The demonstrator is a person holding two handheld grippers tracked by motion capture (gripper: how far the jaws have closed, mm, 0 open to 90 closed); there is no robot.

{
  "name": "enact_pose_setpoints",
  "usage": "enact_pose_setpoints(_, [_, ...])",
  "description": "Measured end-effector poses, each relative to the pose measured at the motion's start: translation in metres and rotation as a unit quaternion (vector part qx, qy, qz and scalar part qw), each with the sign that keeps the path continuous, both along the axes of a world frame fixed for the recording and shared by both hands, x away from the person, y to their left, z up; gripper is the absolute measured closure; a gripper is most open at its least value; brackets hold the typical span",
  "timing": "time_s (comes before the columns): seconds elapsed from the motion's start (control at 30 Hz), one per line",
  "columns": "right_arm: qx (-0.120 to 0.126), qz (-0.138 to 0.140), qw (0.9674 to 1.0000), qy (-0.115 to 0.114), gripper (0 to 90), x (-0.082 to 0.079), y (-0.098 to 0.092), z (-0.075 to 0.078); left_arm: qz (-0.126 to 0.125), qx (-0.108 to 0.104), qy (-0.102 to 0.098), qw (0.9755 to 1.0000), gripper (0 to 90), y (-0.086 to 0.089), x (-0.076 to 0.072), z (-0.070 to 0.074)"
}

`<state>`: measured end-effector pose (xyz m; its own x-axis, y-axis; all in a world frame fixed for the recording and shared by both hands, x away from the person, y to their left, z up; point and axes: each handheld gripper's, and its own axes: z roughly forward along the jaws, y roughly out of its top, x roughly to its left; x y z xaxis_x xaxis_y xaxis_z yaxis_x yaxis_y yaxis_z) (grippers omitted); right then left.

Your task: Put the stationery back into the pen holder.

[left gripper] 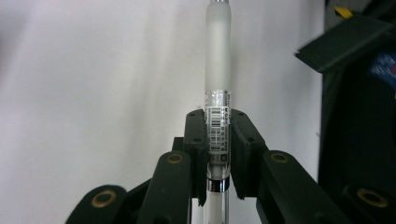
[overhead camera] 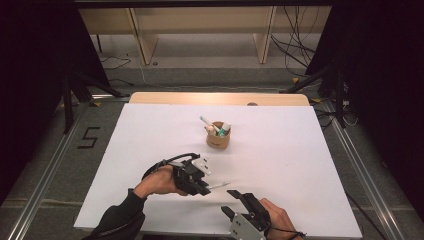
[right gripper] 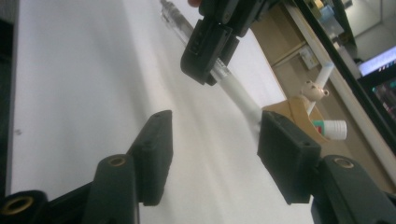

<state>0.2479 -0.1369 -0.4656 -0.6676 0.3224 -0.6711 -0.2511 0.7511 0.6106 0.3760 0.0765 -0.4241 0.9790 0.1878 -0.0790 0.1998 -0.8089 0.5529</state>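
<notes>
Beneath both grippers spreads the wide white tabletop [overhead camera: 280,165]; beyond the left gripper [overhead camera: 204,186], well apart from it, stands the small round brown holder [overhead camera: 218,137] stocked with markers; the left gripper itself pinches the slim clear-and-frosted plastic pen [left gripper: 218,70] at its labelled barrel, the tip jutting toward the right gripper [overhead camera: 234,199], whose jaws stand spread and empty just beside that tip; the step in hand looks like carrying the pen; the next move probably calls for lifting it across and standing it in the holder.
</notes>
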Motion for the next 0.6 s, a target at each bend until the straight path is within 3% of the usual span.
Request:
enact_pose_setpoints(0.1, [0.027, -0.011, 0.9994, 0.02, 43.3, 0.004, -0.004, 0.002, 0.022, -0.018, -0.01, 0.9996, 78.2, 0.002, 0.004, 0.002])
enact_pose_setpoints(0.2, [0.041, -0.021, 0.9985, 0.028, 42.6, 0.006, -0.007, 0.003, 0.047, -0.047, -0.031, 0.9973, 78.2, 0.004, 0.009, 0.004])
enact_pose_setpoints(0.27, [0.056, -0.027, 0.9975, 0.034, 41.2, 0.007, -0.008, 0.004, 0.071, -0.078, -0.041, 0.9935, 78.2, 0.006, 0.013, 0.006])
enact_pose_setpoints(0.37, [0.078, -0.038, 0.9951, 0.048, 39.1, 0.01, -0.011, 0.005, 0.114, -0.122, -0.054, 0.9845, 78.1, 0.009, 0.021, 0.008])
enact_pose_setpoints(0.43, [0.091, -0.047, 0.9931, 0.056, 38.5, 0.012, -0.013, 0.006, 0.147, -0.152, -0.055, 0.9759, 78.1, 0.011, 0.027, 0.01])
enact_pose_setpoints(0.47, [0.097, -0.05, 0.9923, 0.059, 38.5, 0.012, -0.014, 0.006, 0.158, -0.16, -0.056, 0.9727, 78.1, 0.011, 0.029, 0.011])
enact_pose_setpoints(0.5, [0.099, -0.051, 0.9919, 0.06, 38.5, 0.012, -0.015, 0.007, 0.174, -0.175, -0.059, 0.9672, 78.1, 0.012, 0.033, 0.012])
enact_pose_setpoints(0.6, [0.107, -0.055, 0.9906, 0.064, 38.4, 0.013, -0.017, 0.007, 0.206, -0.202, -0.068, 0.9551, 78.2, 0.012, 0.041, 0.014])
